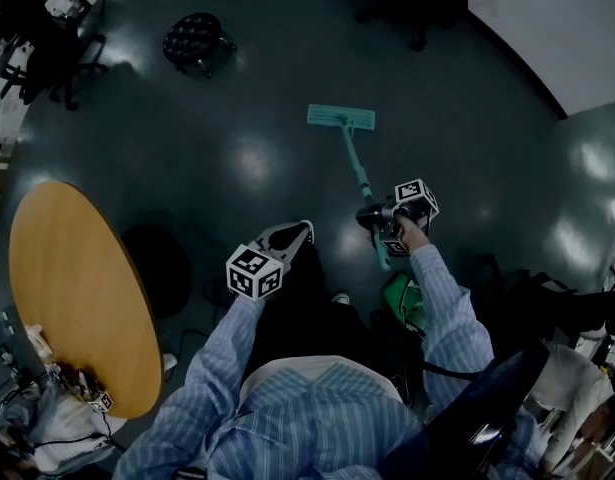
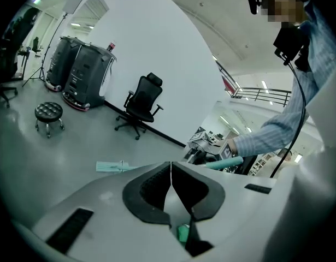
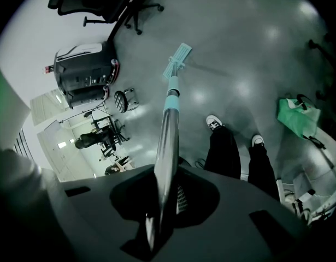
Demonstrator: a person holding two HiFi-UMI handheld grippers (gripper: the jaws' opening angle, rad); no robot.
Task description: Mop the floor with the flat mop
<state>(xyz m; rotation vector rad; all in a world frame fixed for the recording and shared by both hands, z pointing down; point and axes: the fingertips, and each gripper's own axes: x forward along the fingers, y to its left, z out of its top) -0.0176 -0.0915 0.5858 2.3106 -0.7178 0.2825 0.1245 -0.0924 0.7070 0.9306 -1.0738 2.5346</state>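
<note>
The flat mop lies with its teal head [image 1: 341,117] flat on the dark floor ahead of me, and its handle [image 1: 359,171] slants back to my right gripper [image 1: 371,217], which is shut on it. In the right gripper view the handle [image 3: 169,130] runs from between the jaws out to the mop head [image 3: 177,59]. My left gripper [image 1: 295,232] hangs in front of my legs, shut with nothing in it; its jaws [image 2: 170,171] meet edge to edge. From the left gripper view, the mop head [image 2: 116,166] and the teal grip [image 2: 229,162] show beyond it.
A round wooden table [image 1: 77,288] stands at my left. A black stool [image 1: 197,38] and office chairs [image 1: 47,38] are at the far left. A green bag [image 1: 407,303] lies by my right foot. Black machines [image 2: 83,72] and a chair [image 2: 141,105] stand by the white wall.
</note>
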